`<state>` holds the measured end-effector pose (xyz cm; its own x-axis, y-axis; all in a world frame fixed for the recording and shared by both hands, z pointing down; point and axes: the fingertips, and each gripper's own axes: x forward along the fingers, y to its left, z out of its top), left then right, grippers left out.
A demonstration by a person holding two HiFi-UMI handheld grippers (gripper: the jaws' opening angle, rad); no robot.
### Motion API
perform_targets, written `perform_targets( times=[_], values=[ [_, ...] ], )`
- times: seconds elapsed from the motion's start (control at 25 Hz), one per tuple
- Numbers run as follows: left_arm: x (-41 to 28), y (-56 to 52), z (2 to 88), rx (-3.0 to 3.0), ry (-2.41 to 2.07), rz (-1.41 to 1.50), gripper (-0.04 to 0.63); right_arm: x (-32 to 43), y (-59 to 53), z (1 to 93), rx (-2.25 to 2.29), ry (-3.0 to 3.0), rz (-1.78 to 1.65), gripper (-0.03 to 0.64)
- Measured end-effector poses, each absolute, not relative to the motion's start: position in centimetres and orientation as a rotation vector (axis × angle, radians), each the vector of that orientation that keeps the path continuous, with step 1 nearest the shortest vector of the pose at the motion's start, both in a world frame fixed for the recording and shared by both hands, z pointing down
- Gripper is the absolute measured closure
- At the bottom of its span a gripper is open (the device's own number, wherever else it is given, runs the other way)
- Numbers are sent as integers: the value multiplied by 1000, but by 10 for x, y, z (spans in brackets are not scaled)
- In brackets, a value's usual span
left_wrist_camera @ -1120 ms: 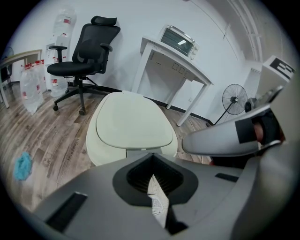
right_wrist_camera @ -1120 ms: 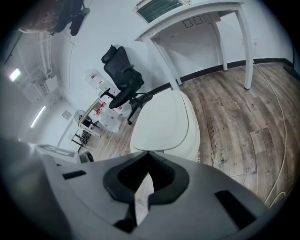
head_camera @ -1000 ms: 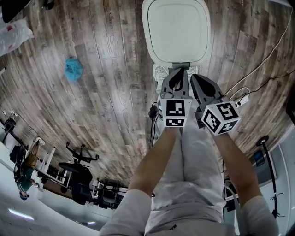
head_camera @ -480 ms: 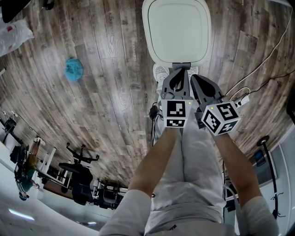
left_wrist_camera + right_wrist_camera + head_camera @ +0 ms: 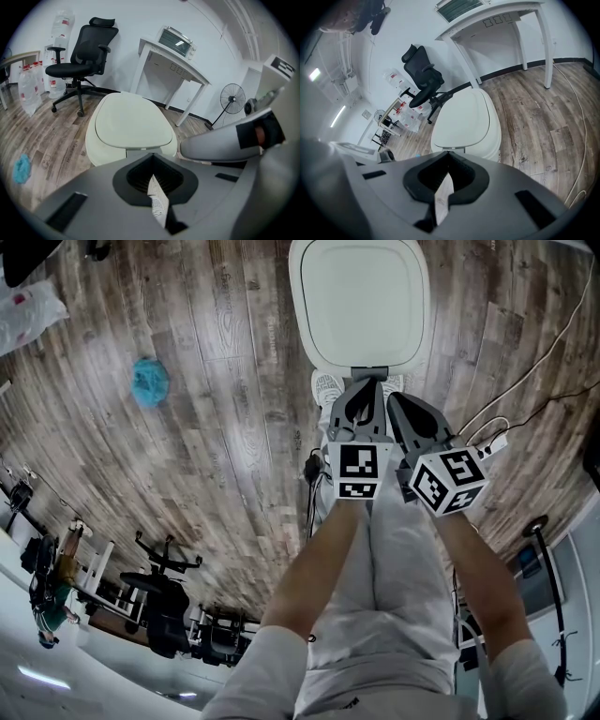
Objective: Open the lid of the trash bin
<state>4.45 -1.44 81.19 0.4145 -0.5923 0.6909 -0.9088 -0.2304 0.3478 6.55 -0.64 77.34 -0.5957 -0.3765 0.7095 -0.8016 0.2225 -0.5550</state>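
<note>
While the trash bin (image 5: 319, 352) stands on the wood floor right in front of the person's feet, its pale lid (image 5: 359, 301) lies flat and closed, so nothing of the inside can be seen. In the head view the lid covers nearly all of the bin's body, and its far edge is cut off at the top of the picture.

The left gripper (image 5: 364, 388) and the right gripper (image 5: 397, 401) are held side by side just short of the bin's near edge, both pointing at it and neither touching it. A small grey tab (image 5: 368, 372) at the front of the lid is half hidden behind the left gripper's tips.

In the left gripper view the jaws are pressed together with nothing between them; only a thin slit shows a scrap of white shoe below. The right gripper view shows the same, jaws together and empty, with the lid (image 5: 464, 117) just beyond.

A white shoe (image 5: 327, 386) peeks out beside the left gripper. A crumpled blue thing (image 5: 149, 381) lies well off to the left; what it is I cannot tell. Cables (image 5: 525, 371) trail across the floor on the right.

Compared with the pictures from a second ago, nothing has shifted: grippers, bin and lid sit exactly as they were.
</note>
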Motion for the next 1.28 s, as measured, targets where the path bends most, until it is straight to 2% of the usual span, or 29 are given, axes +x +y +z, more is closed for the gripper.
perform_targets(
  times=[1.28],
  values=[
    [44,-15,808,1960,-1259,495,594,70,-5,769,1110,-2081,1349,600]
  ],
)
